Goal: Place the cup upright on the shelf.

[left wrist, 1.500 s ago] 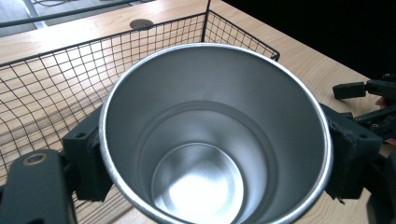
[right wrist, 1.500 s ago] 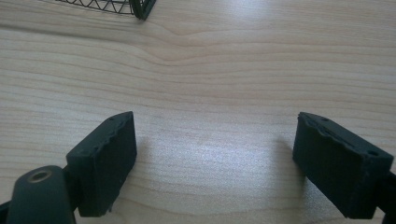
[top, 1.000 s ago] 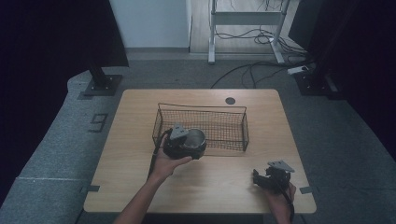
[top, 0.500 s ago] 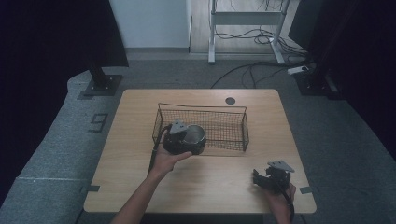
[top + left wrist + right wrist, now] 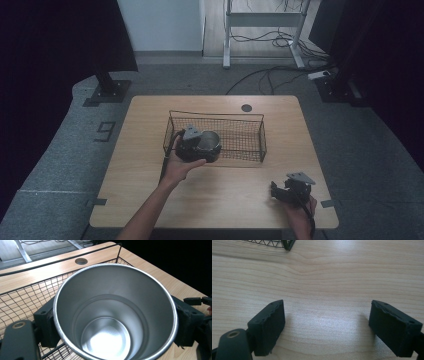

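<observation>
A shiny steel cup [image 5: 115, 315] with nothing inside is clamped between the black pads [image 5: 46, 325] of my left gripper [image 5: 115, 322], which is shut on its sides. In the high view the left gripper [image 5: 197, 145] holds the cup [image 5: 210, 141] at the near-left part of a black wire basket [image 5: 215, 114]. I cannot tell whether the cup touches the basket floor. The basket's mesh [image 5: 25, 297] shows behind the cup. My right gripper [image 5: 277, 191] rests low at the table's front right, open, with bare wood between its jaws [image 5: 328, 327].
The wooden table [image 5: 150, 200] has a round cable hole [image 5: 246, 107] near its far edge. A basket corner [image 5: 287, 243] lies well beyond the right gripper. Grey floor, a desk frame and cables lie past the table.
My left gripper has carried the cup a little farther from the person, over the basket's near-left part. The right gripper has stayed put.
</observation>
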Tool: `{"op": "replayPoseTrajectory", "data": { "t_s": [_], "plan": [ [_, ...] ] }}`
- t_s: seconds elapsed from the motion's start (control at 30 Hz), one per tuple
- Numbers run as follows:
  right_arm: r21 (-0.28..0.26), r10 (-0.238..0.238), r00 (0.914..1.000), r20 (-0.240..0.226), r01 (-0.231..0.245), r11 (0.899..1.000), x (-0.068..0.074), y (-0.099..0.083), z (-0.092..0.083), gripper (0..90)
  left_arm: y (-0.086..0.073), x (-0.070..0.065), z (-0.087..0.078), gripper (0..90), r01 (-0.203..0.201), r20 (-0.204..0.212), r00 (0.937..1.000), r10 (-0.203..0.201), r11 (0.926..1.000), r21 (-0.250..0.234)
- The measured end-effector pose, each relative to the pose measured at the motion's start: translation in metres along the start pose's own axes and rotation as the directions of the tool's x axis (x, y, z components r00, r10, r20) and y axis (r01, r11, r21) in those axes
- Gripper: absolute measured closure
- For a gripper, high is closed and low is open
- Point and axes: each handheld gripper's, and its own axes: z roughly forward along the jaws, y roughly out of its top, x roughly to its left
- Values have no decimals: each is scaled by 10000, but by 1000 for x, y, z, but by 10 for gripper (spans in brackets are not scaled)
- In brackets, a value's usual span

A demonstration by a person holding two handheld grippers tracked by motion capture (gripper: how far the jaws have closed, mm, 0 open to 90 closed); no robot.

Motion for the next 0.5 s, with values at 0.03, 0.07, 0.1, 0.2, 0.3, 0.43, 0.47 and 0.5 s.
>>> {"op": "replayPoseTrajectory", "data": {
  "t_s": [0.03,0.07,0.1,0.2,0.3,0.43,0.47,0.5],
  "plan": [
    [-7,5,10000,6,-5,10000,0,0,0,134,2,0,1,153,-32,-28,10000,32,10000,5],
    [2,-1,10000,-1,1,10000,0,0,0,134,2,0,1,153,-32,-28,10000,32,10000,5],
    [-28,11,10000,10,-11,10000,0,0,0,134,4,0,1,153,-41,-37,10000,41,10000,-1],
    [-26,11,10000,13,-11,10000,0,0,0,134,7,0,2,153,-66,-46,10000,66,10000,-11],
    [-19,-2,10000,15,2,10000,0,0,0,134,8,2,3,153,-52,-56,10000,53,10000,25],
    [-14,-5,10000,11,5,10000,0,0,0,134,11,3,4,153,-48,-88,9999,49,10000,73],
    [-18,-5,10000,18,5,10000,0,0,0,134,11,4,5,153,-75,-105,9999,76,9999,83],
    [-21,-12,10000,14,12,10000,0,0,0,134,11,4,5,153,-75,-105,9999,76,9999,83]
  ]
}}
